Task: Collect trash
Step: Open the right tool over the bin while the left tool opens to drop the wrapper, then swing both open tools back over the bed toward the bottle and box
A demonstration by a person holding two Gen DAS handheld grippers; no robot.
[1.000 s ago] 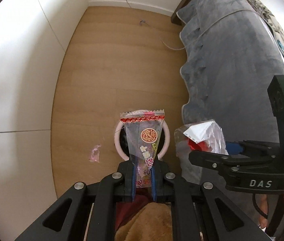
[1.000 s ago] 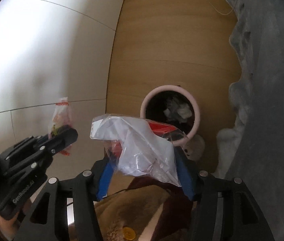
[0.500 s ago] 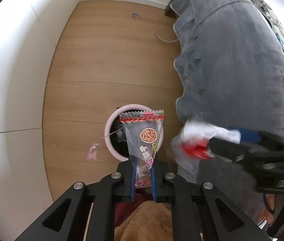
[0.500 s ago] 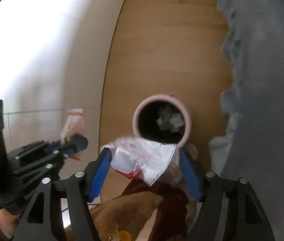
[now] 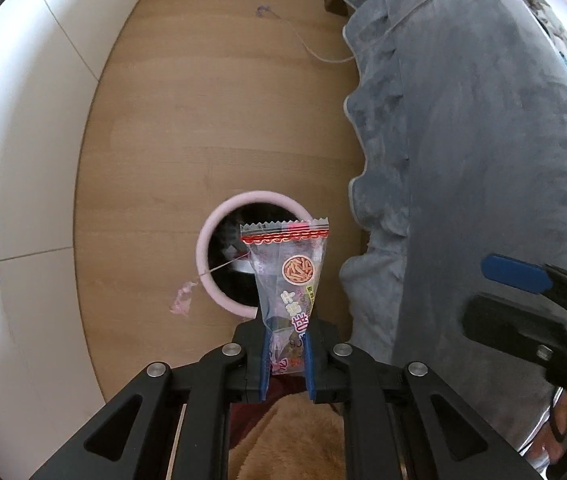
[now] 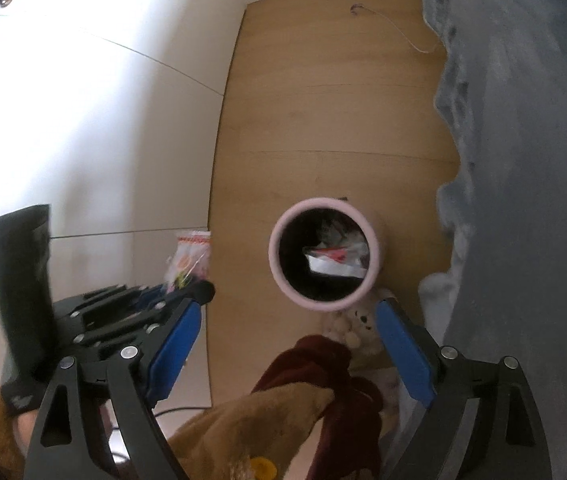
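Two tools: left tool (image 5: 286,354) pinches snack wrapper (image 5: 288,276); right tool (image 6: 287,344) opening, empty

The left gripper (image 5: 286,354) points steeply down, its two blue pads close together and pinching the lower end of a snack wrapper (image 5: 289,276) that stands up between them. The right gripper (image 6: 285,344) also tilts steeply down; its jaws stand wide and are opening, with nothing between the blue pads. In the left wrist view the right gripper (image 5: 523,300) sits at the right edge, with fingers (image 5: 559,424) of the person's hand beneath it.
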